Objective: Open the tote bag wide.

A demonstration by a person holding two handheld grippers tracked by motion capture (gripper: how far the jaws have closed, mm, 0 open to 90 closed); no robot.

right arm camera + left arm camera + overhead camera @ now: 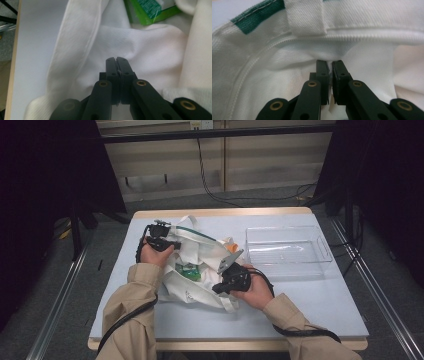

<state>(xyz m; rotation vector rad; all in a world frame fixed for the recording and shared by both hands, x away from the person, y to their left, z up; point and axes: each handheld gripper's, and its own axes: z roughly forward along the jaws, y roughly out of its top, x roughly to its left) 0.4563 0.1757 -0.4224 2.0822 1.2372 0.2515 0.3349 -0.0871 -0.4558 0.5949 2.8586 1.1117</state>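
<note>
Broadly, the desk (320, 305) is a flat rectangle with a smooth, pale blue-grey top and a light wooden edge. On its left half lies a white canvas bag (200, 257), soft and crumpled, its coarse weave plain in both gripper views, with stitched seams, flat fabric handles and a dark green trim band (257, 15) along the rim. To the right of the bag, just beside it, sits a clear plastic tray (320, 257), shallow, rectangular and glossy, with rounded corners. Inside the bag's open mouth a green glossy packet (189, 271) shows, flat and box-like, and a small orange item (231, 248) peeks out near the far rim, too small to identify.

The left tool (173, 245), black and hard with brass-coloured rivets, is clenched on the bag's cloth at the far left rim; in the left gripper view a fold of white fabric is pinched between its narrow pads. The right tool (216, 289), of the same build, with a grey three-cornered plate on top, is clenched on the bag's near edge, cloth nipped between its closed pads.
</note>
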